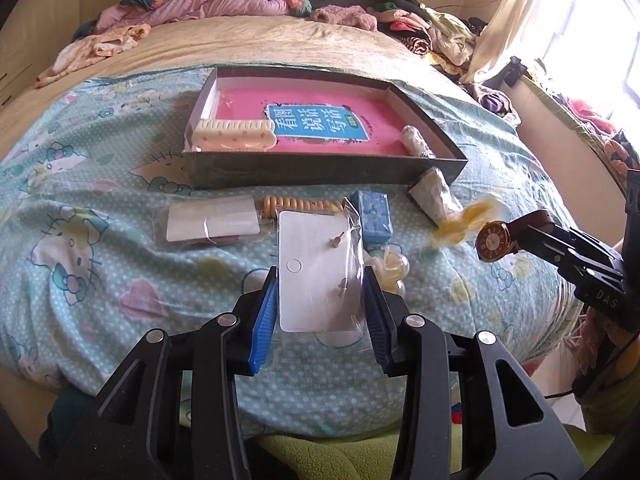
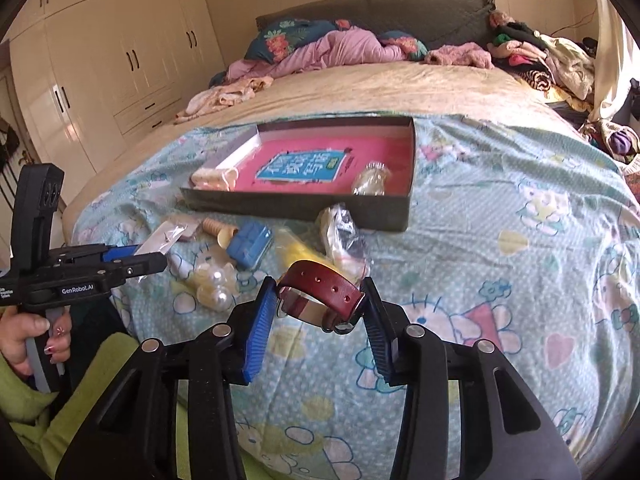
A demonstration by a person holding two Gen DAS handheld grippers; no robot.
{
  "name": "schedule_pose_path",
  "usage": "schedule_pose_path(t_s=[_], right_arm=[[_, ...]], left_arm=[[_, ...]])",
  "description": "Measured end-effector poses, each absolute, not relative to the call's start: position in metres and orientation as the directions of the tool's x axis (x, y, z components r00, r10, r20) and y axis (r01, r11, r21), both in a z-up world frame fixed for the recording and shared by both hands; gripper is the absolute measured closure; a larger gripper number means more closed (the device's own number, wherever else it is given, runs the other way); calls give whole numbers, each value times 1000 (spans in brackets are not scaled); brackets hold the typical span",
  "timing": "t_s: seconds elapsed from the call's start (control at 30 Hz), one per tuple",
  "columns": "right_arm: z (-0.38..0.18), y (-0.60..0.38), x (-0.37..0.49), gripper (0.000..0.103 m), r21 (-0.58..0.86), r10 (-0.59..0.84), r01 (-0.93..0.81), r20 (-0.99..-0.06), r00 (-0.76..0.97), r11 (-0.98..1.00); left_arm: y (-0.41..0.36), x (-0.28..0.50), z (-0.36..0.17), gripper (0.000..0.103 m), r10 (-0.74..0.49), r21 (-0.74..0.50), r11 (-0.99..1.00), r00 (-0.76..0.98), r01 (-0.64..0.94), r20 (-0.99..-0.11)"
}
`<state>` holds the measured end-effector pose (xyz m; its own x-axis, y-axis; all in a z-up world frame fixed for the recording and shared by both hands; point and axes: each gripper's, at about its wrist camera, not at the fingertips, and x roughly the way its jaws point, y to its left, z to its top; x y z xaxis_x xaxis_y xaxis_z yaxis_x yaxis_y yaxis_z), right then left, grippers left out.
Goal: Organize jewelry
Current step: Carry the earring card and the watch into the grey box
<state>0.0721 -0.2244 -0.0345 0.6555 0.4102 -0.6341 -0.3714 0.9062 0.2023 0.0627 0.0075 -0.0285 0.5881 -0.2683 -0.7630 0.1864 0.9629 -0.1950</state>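
Left gripper (image 1: 320, 300): clamped on the side edges of an earring card (image 1: 316, 276) in a clear sleeve, held flat and clear of the bedspread (image 1: 100, 208), probably so the studs stay pinned to the card.
Right gripper (image 2: 320, 304): closed on a wristwatch (image 2: 320, 296) by its maroon strap; in the left wrist view the round dial faces outward, hanging free beyond the fingertips.
Box (image 1: 320, 168): shallow and open, on the bedspread beyond the loose pieces; it already holds a cream comb-like piece (image 1: 236, 138) at one end and a small wrapped item (image 1: 416, 142) at the other, on a pink book cover.
Left on the bed: another carded packet (image 1: 212, 222), a blue case (image 1: 374, 216), pearl clusters (image 2: 214, 284), a yellow piece (image 1: 468, 218), an orange beaded strand (image 1: 292, 203), all just before the box.
Judgement: both pieces look lifted for carrying to the box; the centre is free.
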Motion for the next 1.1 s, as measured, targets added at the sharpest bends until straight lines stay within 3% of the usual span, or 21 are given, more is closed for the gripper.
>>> schedule_pose_path(t_s=[0.5,0.53,0.6,0.93,1.03,1.1], right_arm=[[2,-235,88,62,201,418,-372,-557,717,906],[4,-234,90,63,201,421,-375,-553,719,905],[7,-233,94,88,204,432,-386,-544,720,900],[2,-228,131,94,205,430,-384,-552,714,900],[-9,-237,131,89,233,449,-390,-580,679,891],[-19,-240,125,49,236,447,-388,-612,653,891]], left_arm=[[6,80,-2,71,-249,-173,968,630,181,-735],[7,81,-1,71,-248,-170,968,632,182,-734],[7,85,1,71,-243,-166,970,636,179,-732],[3,106,-4,71,-235,-163,972,623,172,-746],[-2,106,-8,71,-249,-167,968,615,188,-748],[-5,108,-11,71,-256,-171,966,607,195,-753]])
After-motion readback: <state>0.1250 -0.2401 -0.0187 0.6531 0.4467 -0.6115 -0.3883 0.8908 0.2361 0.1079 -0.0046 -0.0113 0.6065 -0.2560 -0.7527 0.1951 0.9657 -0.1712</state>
